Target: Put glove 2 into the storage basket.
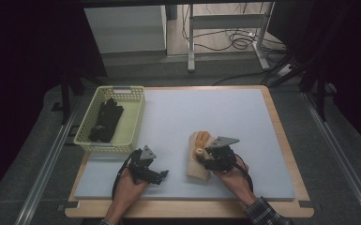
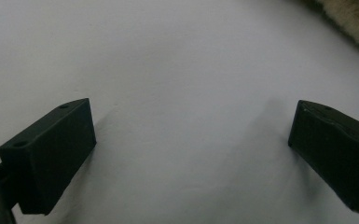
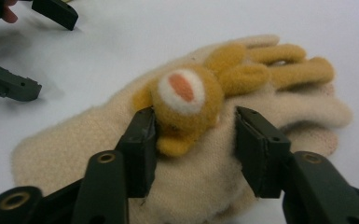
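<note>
A cream knitted glove (image 3: 205, 186) with an orange animal head (image 3: 186, 105) sewn on its back lies flat on the worktop (image 1: 192, 112), near the front edge and a little right of centre. The right gripper (image 3: 196, 135) is lowered onto it, its jaws partly open on either side of the animal head, the left one touching it, the other just clear. Nothing is clamped yet.

The left gripper (image 1: 161, 174) rests low over bare worktop just left of the glove, jaws wide and empty.

A yellow basket (image 1: 136, 124) at the left of the worktop holds a dark glove (image 1: 105, 119), so the likely step is to pick up the cream glove and carry it there.

To do this well, the right jaws should press down past the plush head and pinch the knit beneath, or close squarely on the head if it is stitched on firmly; a shallow bite on fluff would probably slip. Closing slowly, then lifting straight up, should let the cuff and fingers hang free before moving left. The left gripper could steady the cuff if the fabric drags.
</note>
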Motion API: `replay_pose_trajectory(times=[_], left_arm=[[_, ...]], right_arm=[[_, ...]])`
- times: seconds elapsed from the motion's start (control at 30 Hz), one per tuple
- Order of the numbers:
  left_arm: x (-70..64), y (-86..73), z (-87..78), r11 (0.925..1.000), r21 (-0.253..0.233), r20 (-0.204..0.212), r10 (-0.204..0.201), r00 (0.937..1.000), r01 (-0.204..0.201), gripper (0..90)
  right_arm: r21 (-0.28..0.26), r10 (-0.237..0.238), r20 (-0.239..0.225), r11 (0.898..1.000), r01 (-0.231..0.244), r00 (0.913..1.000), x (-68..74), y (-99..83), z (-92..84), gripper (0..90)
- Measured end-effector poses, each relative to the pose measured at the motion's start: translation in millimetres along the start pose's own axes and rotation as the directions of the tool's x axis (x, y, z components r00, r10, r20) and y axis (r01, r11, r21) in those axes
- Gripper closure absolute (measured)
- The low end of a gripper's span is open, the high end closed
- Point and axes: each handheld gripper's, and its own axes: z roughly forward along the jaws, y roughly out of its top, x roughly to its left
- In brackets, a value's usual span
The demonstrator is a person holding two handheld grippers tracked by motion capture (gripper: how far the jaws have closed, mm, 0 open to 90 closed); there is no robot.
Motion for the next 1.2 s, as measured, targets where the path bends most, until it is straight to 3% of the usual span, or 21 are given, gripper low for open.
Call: replay_pose_trajectory(times=[0.23,0.57,0.7,0.77,1.0,1.2], left_arm=[[-0.1,0.0,0.1,1.0,-0.002,-0.001,-0.002,1.0,0.002,0.7],[-0.2,0.0,0.2,1.0,-0.003,-0.001,-0.003,1.0,0.003,0.7],[-0.2,0.0,0.1,1.0,-0.002,-0.001,-0.003,1.0,0.003,0.7],[-0.2,0.0,0.2,1.0,-0.002,-0.001,-0.002,1.0,0.002,0.7],[-0.1,0.0,0.0,1.0,-0.001,0.0,0.0,1.0,0.0,0.7],[0.0,0.0,0.0,1.0,0.0,0.0,0.0,1.0,0.0,0.7]], right_arm=[[-0.001,-0.003,-0.007,1.0,0.003,1.0,-2.1,1.7,-4.1,42.5],[-0.049,-0.002,0.016,0.999,0.003,0.9999,-11.1,7.5,-30.5,43.1],[-0.049,0.008,0.022,0.999,-0.007,0.9997,-17.5,2.5,-39.7,50.4],[-0.031,0.017,0.024,0.999,-0.016,0.9996,-23.1,-4.3,-44.7,58.7],[0.013,0.02,-0.001,1.0,-0.02,0.9998,-26.8,-25.2,-46.0,76.1],[0.02,0.02,-0.005,1.0,-0.02,0.9998,-24.5,-30.0,-43.8,79.4]])
